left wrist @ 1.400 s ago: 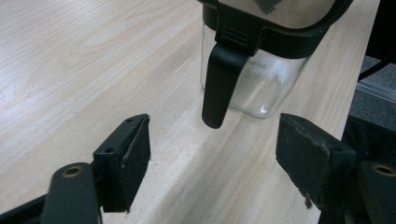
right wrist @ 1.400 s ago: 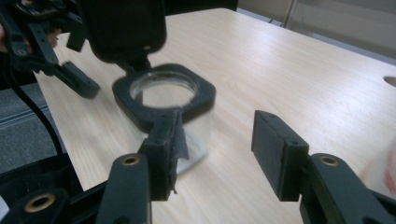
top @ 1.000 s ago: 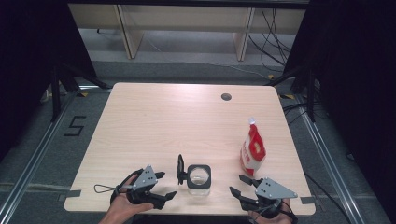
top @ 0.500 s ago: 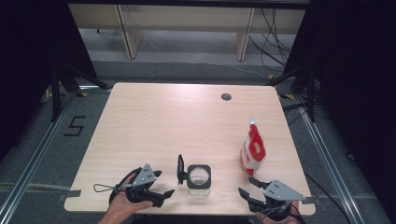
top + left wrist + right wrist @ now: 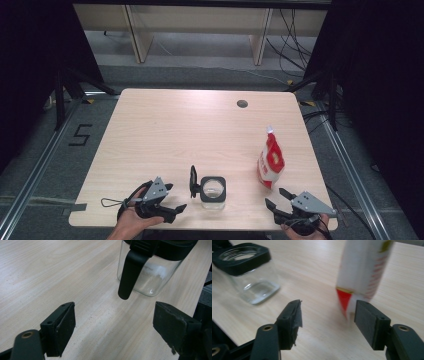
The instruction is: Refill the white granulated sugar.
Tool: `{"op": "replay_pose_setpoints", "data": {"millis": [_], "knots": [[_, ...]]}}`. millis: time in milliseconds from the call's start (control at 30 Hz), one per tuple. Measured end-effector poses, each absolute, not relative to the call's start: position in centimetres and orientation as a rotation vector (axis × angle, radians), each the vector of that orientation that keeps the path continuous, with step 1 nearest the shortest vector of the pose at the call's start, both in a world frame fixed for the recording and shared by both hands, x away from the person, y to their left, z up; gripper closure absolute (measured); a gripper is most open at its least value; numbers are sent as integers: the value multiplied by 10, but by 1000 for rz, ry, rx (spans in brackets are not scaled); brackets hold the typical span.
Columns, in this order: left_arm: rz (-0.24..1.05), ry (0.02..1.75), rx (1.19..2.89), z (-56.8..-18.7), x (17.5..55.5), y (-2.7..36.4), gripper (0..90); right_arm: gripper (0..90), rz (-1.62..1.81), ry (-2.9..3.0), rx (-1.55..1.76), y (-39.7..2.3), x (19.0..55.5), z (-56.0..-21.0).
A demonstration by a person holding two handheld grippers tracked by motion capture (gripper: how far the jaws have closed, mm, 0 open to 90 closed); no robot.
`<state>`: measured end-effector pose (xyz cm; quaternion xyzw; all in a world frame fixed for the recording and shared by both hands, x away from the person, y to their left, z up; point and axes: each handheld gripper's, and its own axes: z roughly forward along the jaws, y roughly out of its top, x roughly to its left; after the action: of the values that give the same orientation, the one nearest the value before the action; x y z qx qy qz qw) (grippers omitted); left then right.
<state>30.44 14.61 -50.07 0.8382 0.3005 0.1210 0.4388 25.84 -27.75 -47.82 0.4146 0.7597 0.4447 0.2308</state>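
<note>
Right gripper [image 5: 276, 198] has slid back toward the table's [image 5: 165, 130] near edge since a second ago, and its jaws have just been opening; they stand spread, nothing between them, with the red-and-white pouch [image 5: 271, 162] upright just beyond at 12 o'clock. Likely lining up a grab on the pouch; no contact yet. Left gripper [image 5: 175, 197] hasn't shifted, jaws spread and empty, with the glass jar [image 5: 213, 191] at its 3 o'clock, lid [image 5: 193, 181] flipped up.

High view gives the layout: jar at 6 o'clock on the table, pouch at 4. Left gripper view adds white residue in the jar [image 5: 150, 275]; right gripper view shows the pouch [image 5: 364, 272] close ahead.
</note>
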Motion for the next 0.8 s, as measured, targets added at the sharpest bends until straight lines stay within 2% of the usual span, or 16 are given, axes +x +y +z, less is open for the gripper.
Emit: {"op": "replay_pose_setpoints", "data": {"millis": [133, 167, 200, 800], "knots": [[305, 760, 2078, -501, 305, 146, 178, 320, 1219, 2039, 1184, -283, 263, -478], [298, 761, 2069, -501, 305, 145, 179, 252, 1202, 1982, 1237, -283, 266, -478], [300, 761, 2070, -501, 305, 145, 178, 229, 1189, 1966, 1213, -285, 270, -478], [304, 762, 2088, -500, 307, 145, 178, 185, 1145, 1901, 1185, -265, 308, -483]]}}
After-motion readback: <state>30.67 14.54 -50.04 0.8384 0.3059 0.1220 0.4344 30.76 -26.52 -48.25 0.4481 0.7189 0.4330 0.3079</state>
